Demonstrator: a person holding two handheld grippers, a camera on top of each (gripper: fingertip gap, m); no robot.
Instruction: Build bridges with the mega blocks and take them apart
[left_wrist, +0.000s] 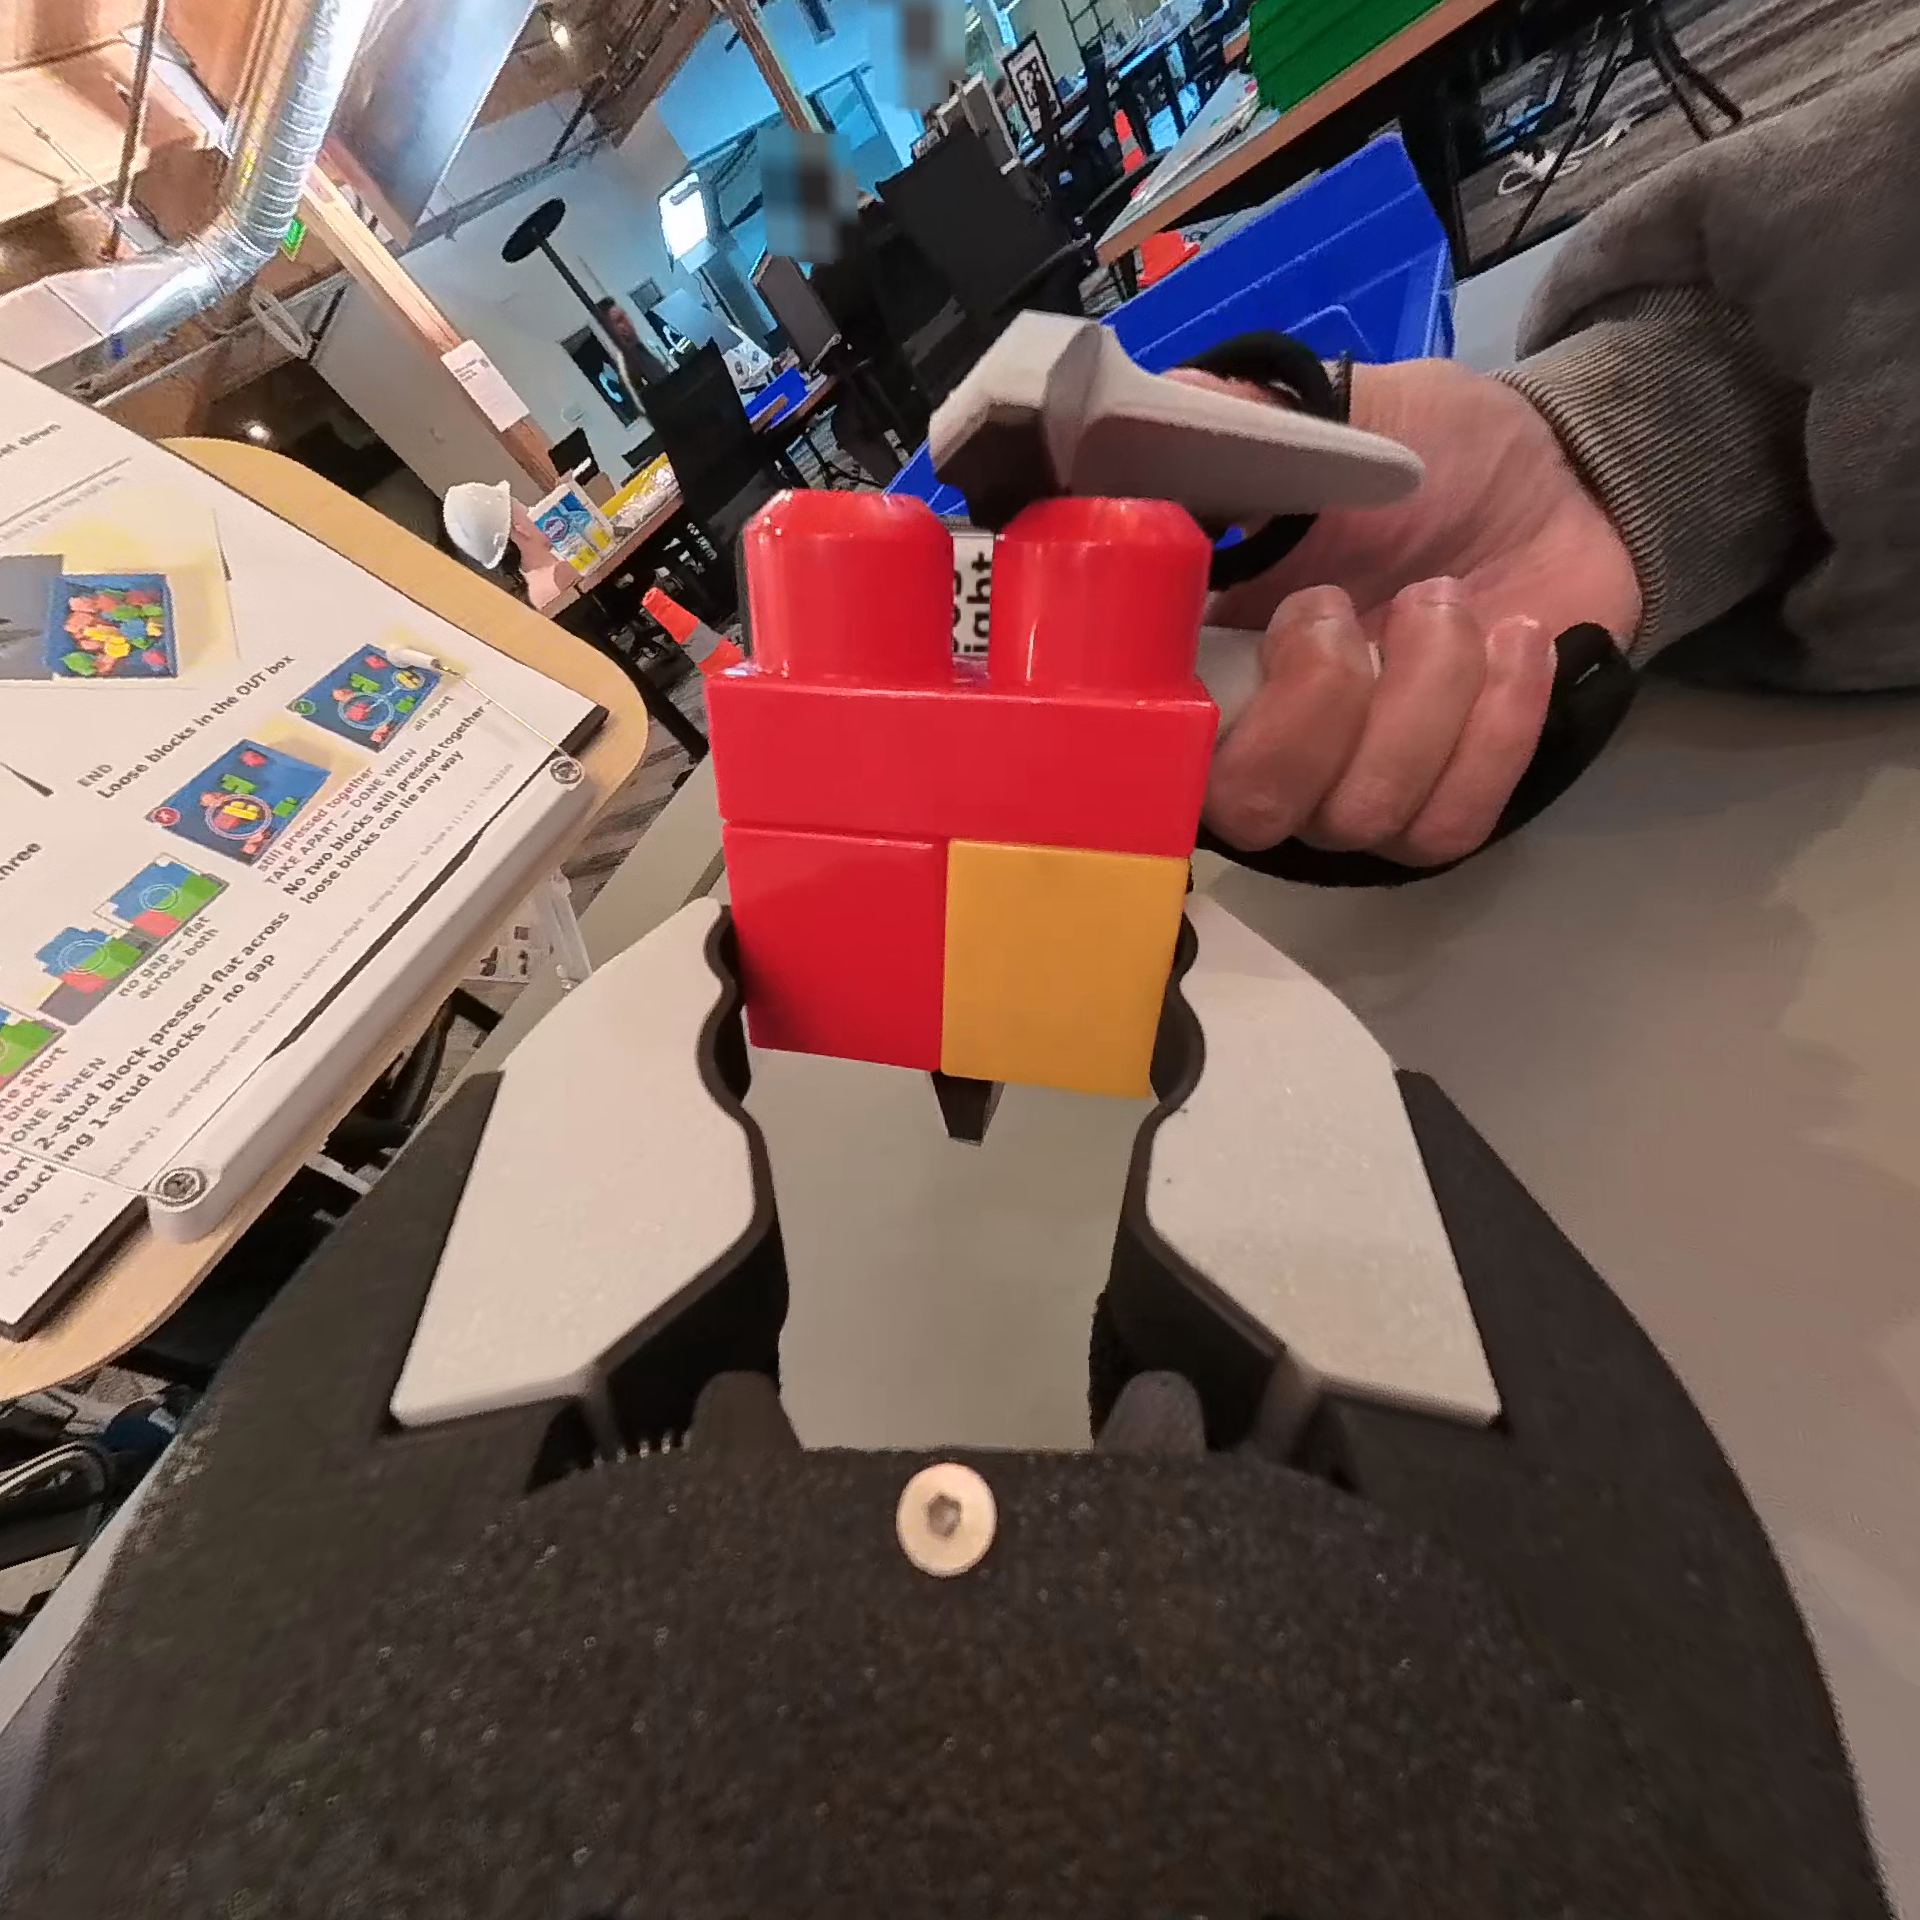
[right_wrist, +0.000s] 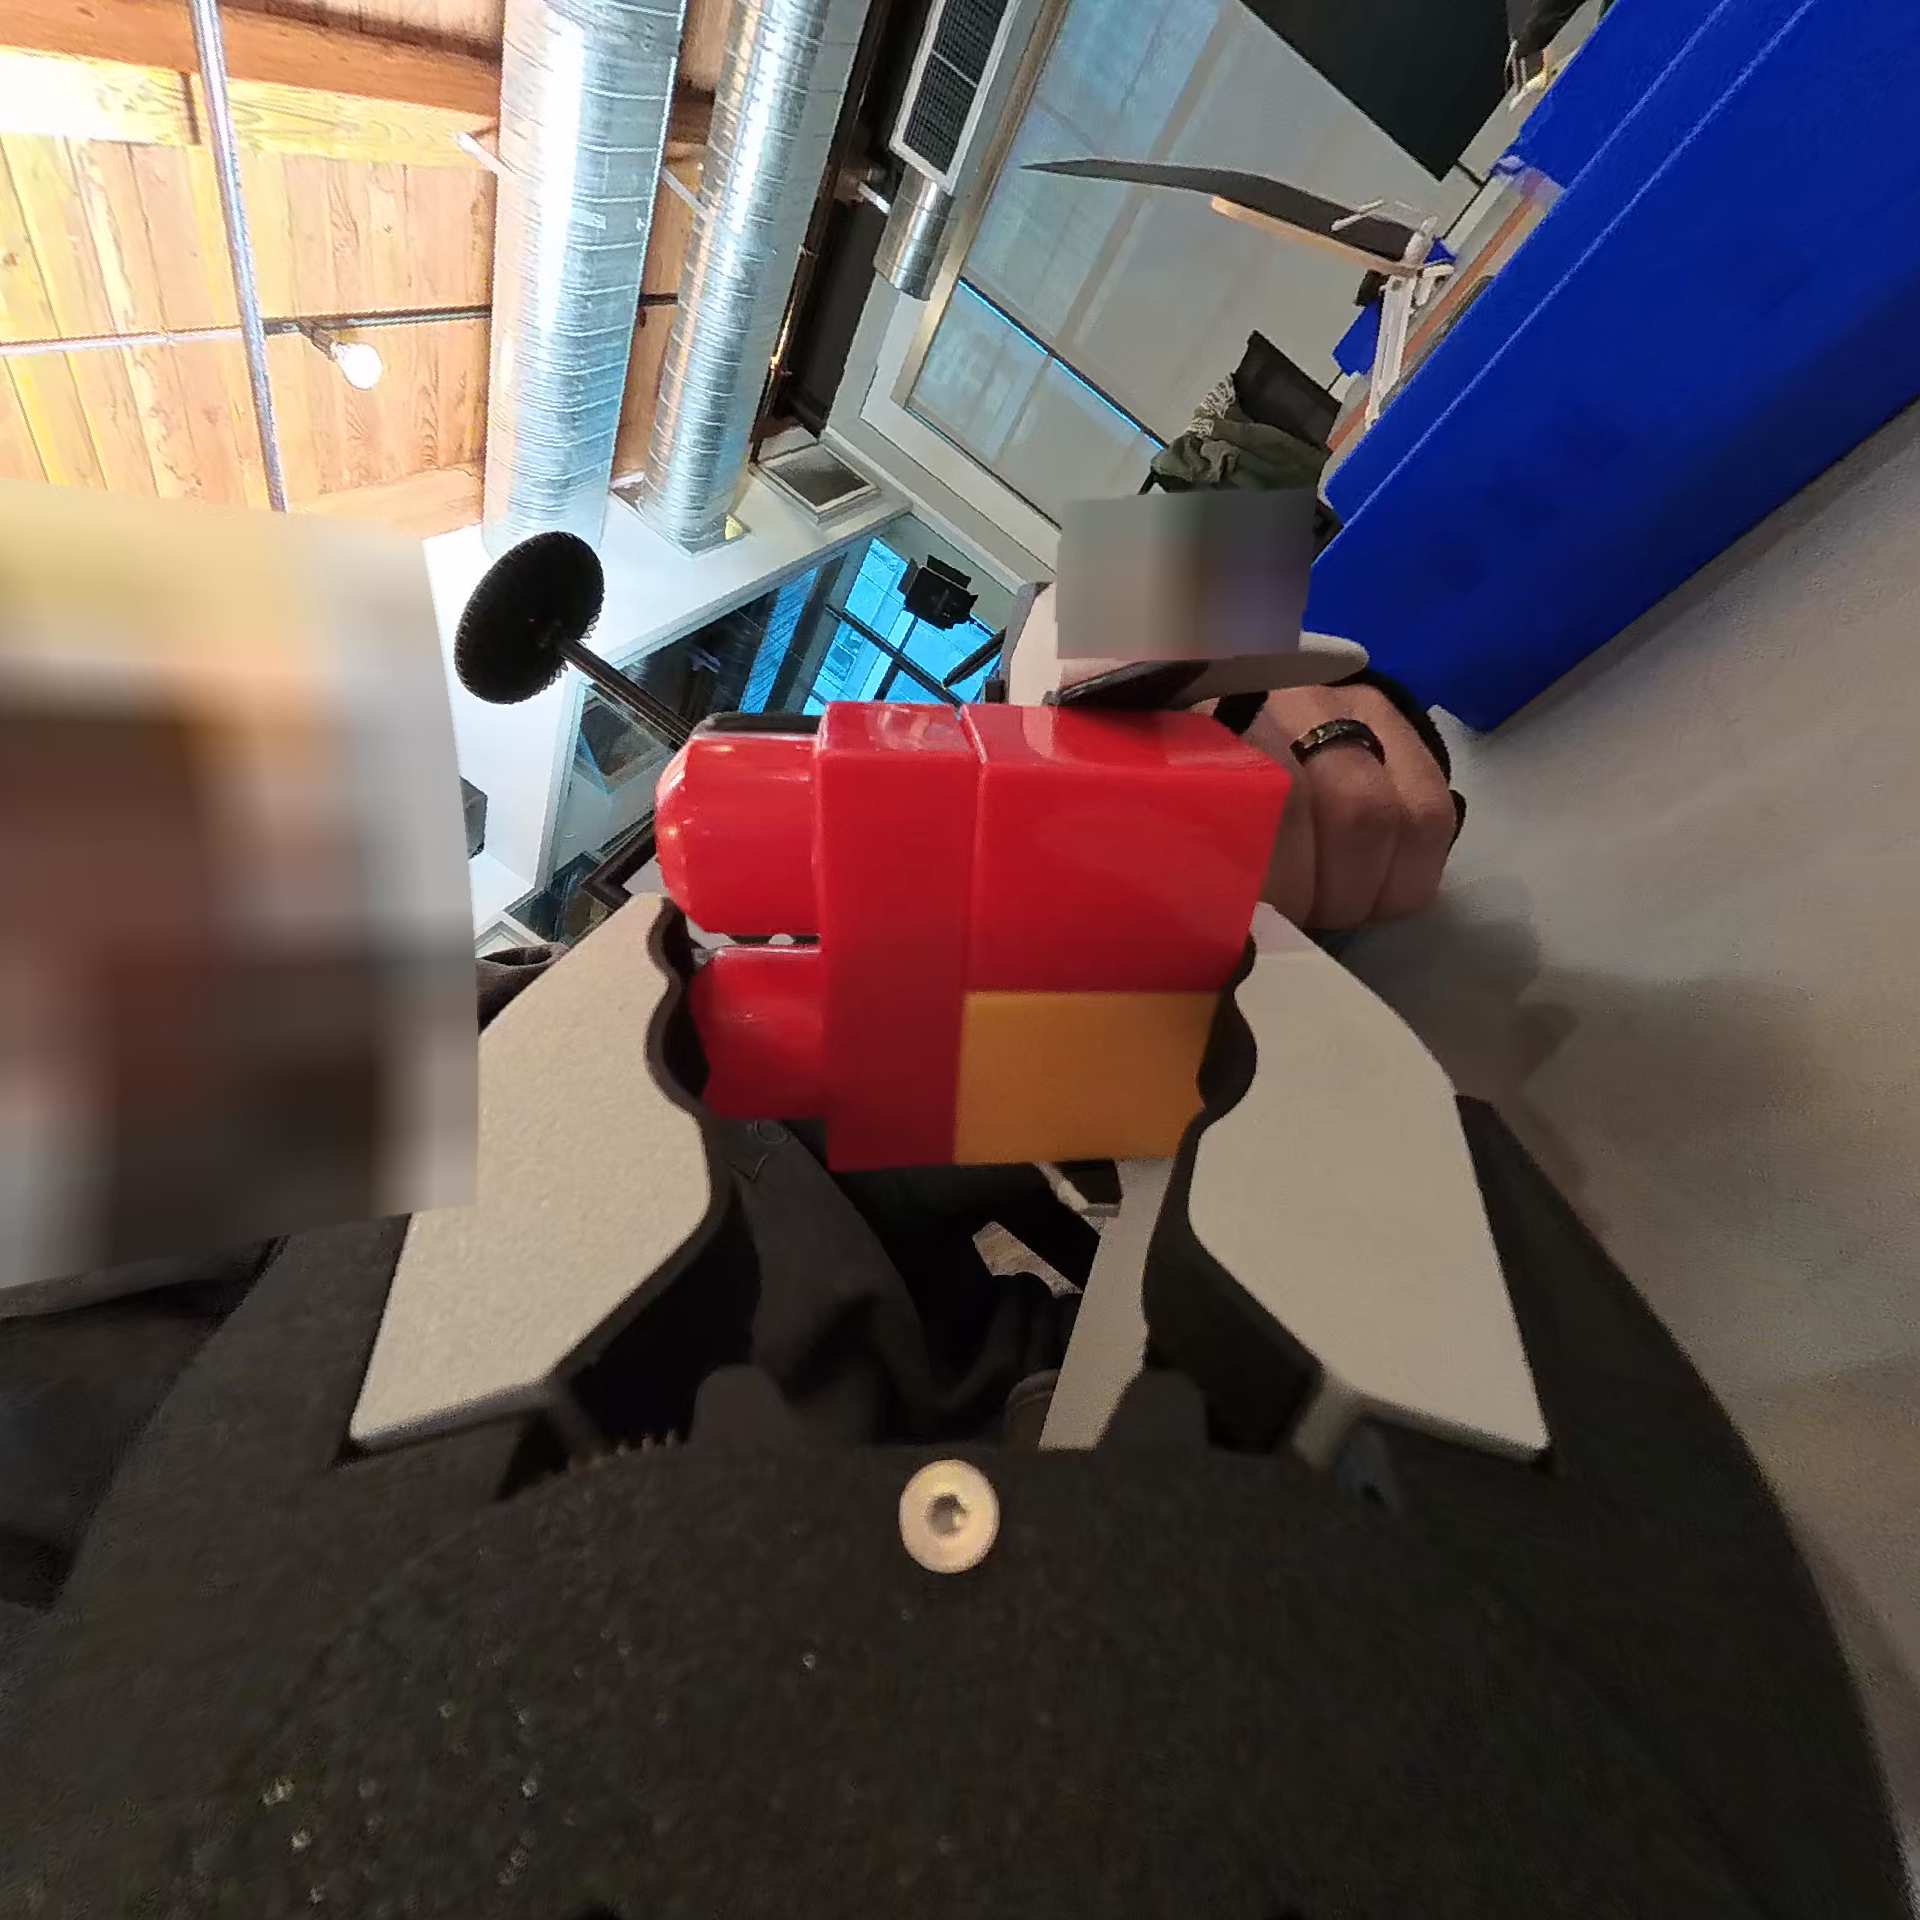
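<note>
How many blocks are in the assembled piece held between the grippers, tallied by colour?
Red two-stud block across the top: 1
Red single block underneath: 1
Yellow single block underneath: 1
Total: 3 (2 red, 1 yellow), all pressed together. The left gripper clamps the lower pair; the right gripper grips the assembly from top stud to bottom.

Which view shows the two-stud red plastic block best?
Left wrist view: the two-stud red plastic block faces the camera, both studs clear. Right wrist view shows it sideways, lower stud partly behind a gripper finger.
</note>
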